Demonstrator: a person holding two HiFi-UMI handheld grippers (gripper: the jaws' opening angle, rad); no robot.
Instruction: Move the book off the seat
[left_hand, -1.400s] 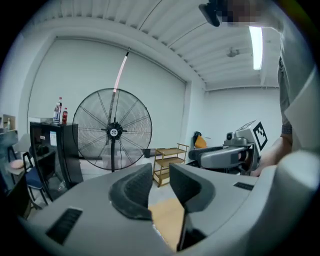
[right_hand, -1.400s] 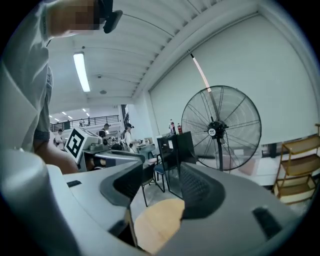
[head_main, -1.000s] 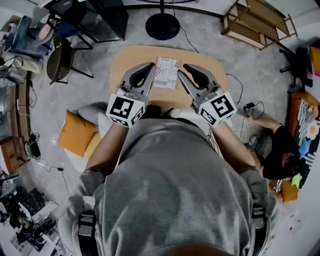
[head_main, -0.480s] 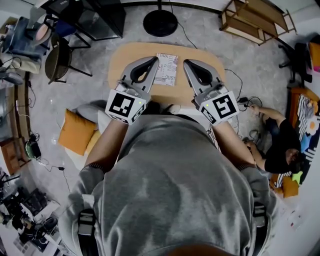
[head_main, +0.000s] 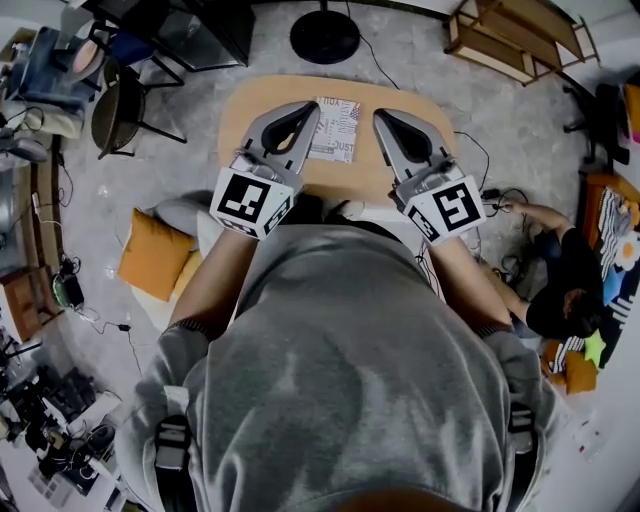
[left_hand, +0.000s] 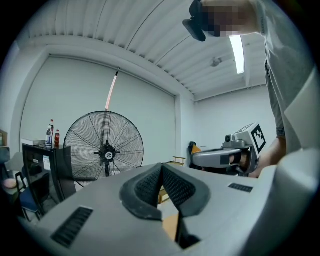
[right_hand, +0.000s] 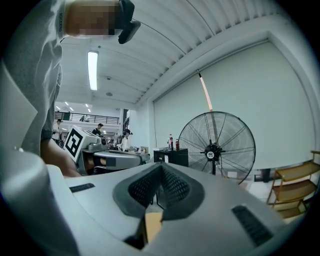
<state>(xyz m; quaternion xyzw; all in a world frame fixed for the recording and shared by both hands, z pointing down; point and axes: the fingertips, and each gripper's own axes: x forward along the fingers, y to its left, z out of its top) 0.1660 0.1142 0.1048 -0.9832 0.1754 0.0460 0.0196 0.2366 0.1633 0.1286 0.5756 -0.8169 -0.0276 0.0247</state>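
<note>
The book (head_main: 335, 128), white-covered with red and blue print, lies flat on the far middle of the tan oval seat (head_main: 350, 182). My left gripper (head_main: 308, 108) hovers over the seat just left of the book, shut on nothing. On the book's other side my right gripper (head_main: 382, 118) is also shut and empty. In the left gripper view the left gripper (left_hand: 161, 169) has its pads pressed together and points level into the room, with the right gripper (left_hand: 225, 156) beside it. The right gripper view shows my right gripper (right_hand: 160, 171) likewise shut. The book is hidden in both gripper views.
A big standing fan (left_hand: 104, 150) is ahead; its round base (head_main: 324, 35) sits beyond the seat. A black chair (head_main: 120, 115) stands left, a wooden rack (head_main: 520, 45) far right, an orange cushion (head_main: 155, 262) on the floor left. A person (head_main: 560, 285) sits on the floor right.
The right gripper's jaws have closed from slightly parted. Both grippers have drifted a little forward over the seat. The book lies where it was.
</note>
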